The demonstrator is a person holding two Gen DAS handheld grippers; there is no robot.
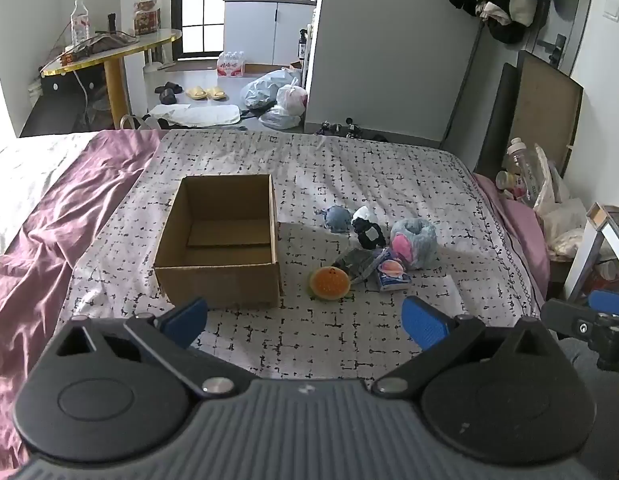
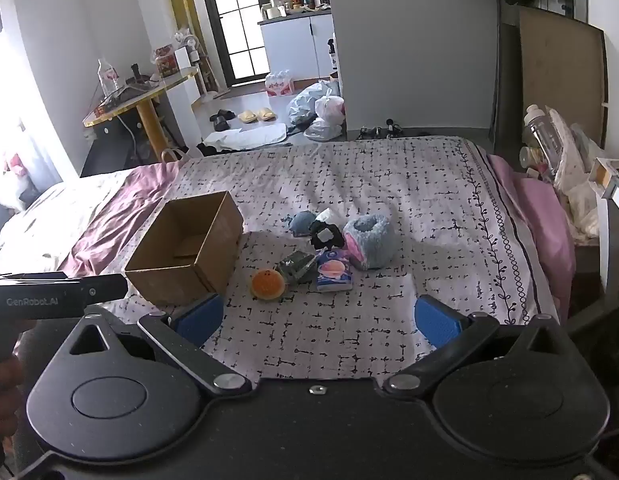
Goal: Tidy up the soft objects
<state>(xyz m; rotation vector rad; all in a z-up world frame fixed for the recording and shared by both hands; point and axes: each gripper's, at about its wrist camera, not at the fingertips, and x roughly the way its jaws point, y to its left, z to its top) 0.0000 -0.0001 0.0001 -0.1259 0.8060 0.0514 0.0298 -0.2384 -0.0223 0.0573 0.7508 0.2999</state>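
Your left tongs (image 1: 305, 322) stand spread to their widest over the patterned bed cover (image 1: 389, 184), blue pads (image 1: 423, 322) apart and nothing between them. Your right tongs (image 2: 317, 318) are spread just as wide and equally empty, angled down at the same stretch of bed; their tip shows at the right edge of the left view.

Just beyond the left pad sits an open cardboard box (image 1: 219, 276), nothing visible inside it. To its right, near its front corner, lies an orange plush (image 1: 329, 283). Touching that is a crumpled grey-green packet (image 1: 355, 262), and against the packet a blue tissue pack (image 1: 393, 274). Behind these, a fluffy blue-and-pink plush (image 1: 415, 244), a black-and-white bundle (image 1: 367, 230) and a small blue-grey plush (image 1: 337, 218) cluster in a loose row, all on the cover and outside the box.

A crumpled purple sheet (image 1: 69, 216) covers the bed's left side. Beyond the bed's far edge, bags (image 1: 277, 94) and slippers (image 1: 205, 92) lie on the floor.
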